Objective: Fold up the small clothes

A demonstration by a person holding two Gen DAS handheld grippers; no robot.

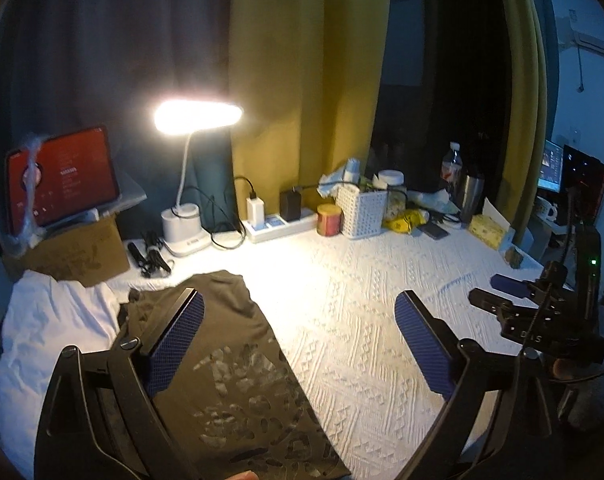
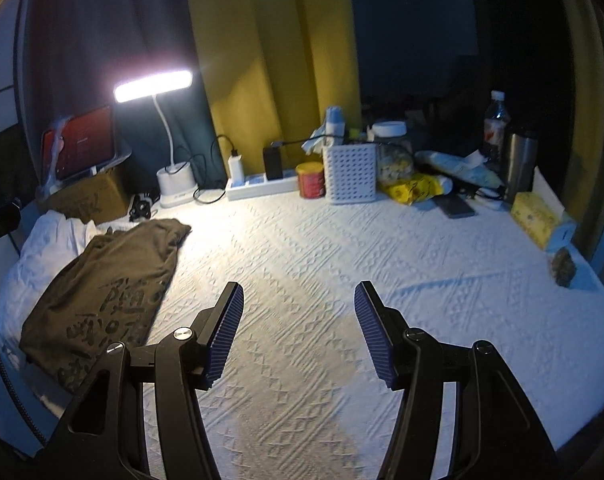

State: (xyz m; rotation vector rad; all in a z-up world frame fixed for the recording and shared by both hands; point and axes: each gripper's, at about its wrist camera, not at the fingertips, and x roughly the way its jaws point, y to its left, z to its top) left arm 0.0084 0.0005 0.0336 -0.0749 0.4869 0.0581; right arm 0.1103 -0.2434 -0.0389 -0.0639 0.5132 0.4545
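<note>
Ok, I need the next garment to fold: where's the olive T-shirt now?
The olive T-shirt lies folded at the left of the right wrist view, on the white cloth, in front of the cardboard box.

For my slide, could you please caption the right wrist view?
Open right tongs hover over the white textured cloth; a folded olive shirt lies left.

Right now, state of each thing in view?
left hand-held gripper: open, empty
right hand-held gripper: open, empty
olive T-shirt: folded, lying partly on white cloth
desk lamp: on
tablet: screen lit, propped up
jar: lid on
water bottle: capped, upright
</note>
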